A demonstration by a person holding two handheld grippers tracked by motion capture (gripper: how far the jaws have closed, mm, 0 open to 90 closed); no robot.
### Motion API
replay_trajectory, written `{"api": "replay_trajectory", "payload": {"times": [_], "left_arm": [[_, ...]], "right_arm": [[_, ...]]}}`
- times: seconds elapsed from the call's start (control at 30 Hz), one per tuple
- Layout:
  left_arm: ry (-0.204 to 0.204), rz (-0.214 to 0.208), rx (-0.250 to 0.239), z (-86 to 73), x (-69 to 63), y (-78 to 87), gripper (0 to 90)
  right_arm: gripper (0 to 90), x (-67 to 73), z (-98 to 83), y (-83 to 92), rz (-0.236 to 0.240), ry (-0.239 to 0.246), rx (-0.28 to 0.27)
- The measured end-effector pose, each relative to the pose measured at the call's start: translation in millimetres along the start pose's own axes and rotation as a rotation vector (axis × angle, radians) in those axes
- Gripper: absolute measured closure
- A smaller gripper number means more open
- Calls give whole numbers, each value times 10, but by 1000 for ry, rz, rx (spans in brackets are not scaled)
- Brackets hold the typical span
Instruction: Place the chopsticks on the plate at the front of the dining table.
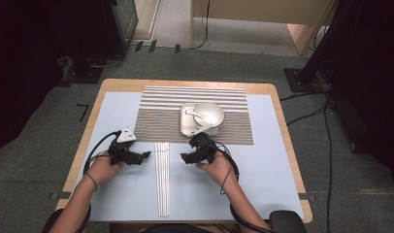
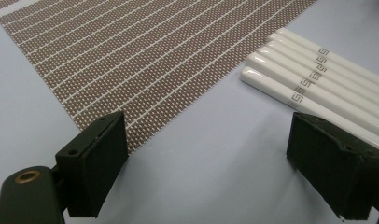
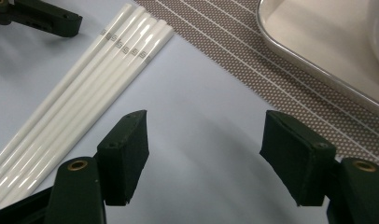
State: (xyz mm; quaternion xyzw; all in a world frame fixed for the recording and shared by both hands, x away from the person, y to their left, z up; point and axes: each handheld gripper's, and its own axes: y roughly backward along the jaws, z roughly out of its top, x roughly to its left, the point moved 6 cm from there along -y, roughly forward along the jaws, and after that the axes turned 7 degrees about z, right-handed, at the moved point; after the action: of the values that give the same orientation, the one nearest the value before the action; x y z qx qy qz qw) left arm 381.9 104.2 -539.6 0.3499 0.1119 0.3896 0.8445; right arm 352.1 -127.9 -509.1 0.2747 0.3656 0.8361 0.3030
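Flanking white chopsticks (image 1: 162, 177): left tool (image 1: 145, 155) and right tool (image 1: 184, 157), both spread, nothing between jaws. Chopsticks lie side by side on tabletop (image 1: 268, 170), tips just beside striped mat (image 1: 161, 121).

White chopsticks (image 1: 162, 177) lie between the left tongs (image 1: 145, 155) and right tongs (image 1: 184, 157).
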Motion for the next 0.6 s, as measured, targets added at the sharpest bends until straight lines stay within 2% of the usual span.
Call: {"api": "replay_trajectory", "payload": {"times": [0.6], "left_arm": [[0, 0, -1, 0, 0, 0, 120]], "right_arm": [[315, 94, 62, -135, 15, 15, 8]]}}
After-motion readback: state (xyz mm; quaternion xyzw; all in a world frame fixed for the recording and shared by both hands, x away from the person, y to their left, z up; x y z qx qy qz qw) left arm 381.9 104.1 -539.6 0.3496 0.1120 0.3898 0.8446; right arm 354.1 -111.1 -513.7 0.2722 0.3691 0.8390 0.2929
